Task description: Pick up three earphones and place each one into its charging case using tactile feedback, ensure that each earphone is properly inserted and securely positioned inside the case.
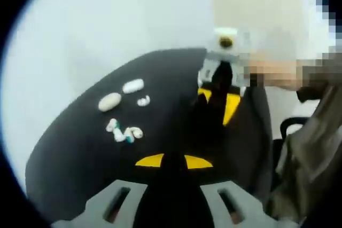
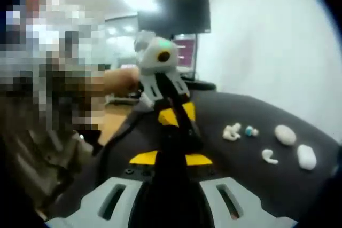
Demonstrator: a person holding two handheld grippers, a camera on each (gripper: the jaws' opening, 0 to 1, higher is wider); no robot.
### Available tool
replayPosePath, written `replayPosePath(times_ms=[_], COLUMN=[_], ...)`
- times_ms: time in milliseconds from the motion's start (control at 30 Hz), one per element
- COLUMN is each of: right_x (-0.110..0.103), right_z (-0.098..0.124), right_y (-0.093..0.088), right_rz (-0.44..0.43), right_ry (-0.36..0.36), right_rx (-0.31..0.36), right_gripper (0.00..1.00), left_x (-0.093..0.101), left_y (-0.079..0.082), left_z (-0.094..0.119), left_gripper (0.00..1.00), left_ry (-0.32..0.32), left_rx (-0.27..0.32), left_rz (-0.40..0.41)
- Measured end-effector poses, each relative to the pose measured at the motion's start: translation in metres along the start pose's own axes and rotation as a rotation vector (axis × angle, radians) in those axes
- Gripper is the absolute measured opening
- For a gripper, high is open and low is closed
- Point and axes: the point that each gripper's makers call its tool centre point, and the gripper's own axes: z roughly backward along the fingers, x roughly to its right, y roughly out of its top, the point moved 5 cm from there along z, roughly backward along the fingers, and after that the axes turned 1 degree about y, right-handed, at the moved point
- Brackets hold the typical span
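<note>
On the black table (image 1: 80, 148), 2 closed white charging cases lie side by side: an oval case (image 1: 109, 101) and a longer case (image 1: 133, 86) just beyond it. A single white earphone (image 1: 143, 100) lies just beside the oval case, apart from it. A cluster of earphones (image 1: 124, 132) with a teal tip lies near the oval case, on its nearer side.

In the right gripper view the same cases (image 2: 285, 135) (image 2: 306, 157), single earphone (image 2: 269, 156) and cluster (image 2: 232, 132) lie on the table (image 2: 278, 190).

The left gripper (image 1: 172, 160) hovers well apart from the oval case, its yellow tips close together on nothing. The right gripper (image 2: 170, 158) matches it, tips nearly touching, nothing held. Each gripper appears in the other's view (image 1: 219, 86) (image 2: 165, 94), held by a hand (image 1: 272, 76).
</note>
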Motion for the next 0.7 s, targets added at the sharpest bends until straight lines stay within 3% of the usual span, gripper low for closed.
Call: replayPosePath(times_ms=[133, 233, 300, 333, 400, 500, 567, 633, 700], right_x=[0.000, 0.000, 0.000, 0.000, 0.000, 0.000, 0.000, 0.000, 0.000], right_z=[0.000, 0.000, 0.000, 0.000, 0.000, 0.000, 0.000, 0.000, 0.000], right_y=[0.000, 0.000, 0.000, 0.000, 0.000, 0.000, 0.000, 0.000, 0.000], right_rz=[0.003, 0.006, 0.002, 0.002, 0.006, 0.012, 0.010, 0.007, 0.011], right_ry=[-0.001, -0.001, 0.002, 0.002, 0.000, -0.003, 0.000, 0.002, 0.001], right_rx=[-0.001, -0.002, -0.001, -0.001, -0.002, -0.003, -0.003, -0.002, -0.003], right_gripper=[0.19, 0.19, 0.19, 0.19, 0.19, 0.19, 0.19, 0.19, 0.19], left_x=[-0.006, -0.008, -0.007, -0.001, 0.008, 0.005, 0.011, 0.009, 0.008], left_y=[0.002, 0.004, 0.007, 0.008, 0.005, 0.001, -0.004, -0.010, -0.010], left_z=[-0.003, 0.004, 0.013, 0.019, 0.027, 0.029, 0.028, 0.022, 0.017], left_gripper=[0.09, 0.08, 0.08, 0.08, 0.08, 0.08, 0.08, 0.10, 0.13], left_ry=[-0.009, -0.078, -0.149, -0.223, -0.336, -0.330, -0.371, -0.327, -0.297], left_rx=[0.048, 0.045, 0.064, 0.063, 0.024, 0.019, -0.007, -0.037, -0.029], left_rz=[0.061, 0.115, 0.113, 0.122, 0.149, 0.157, 0.196, 0.178, 0.165])
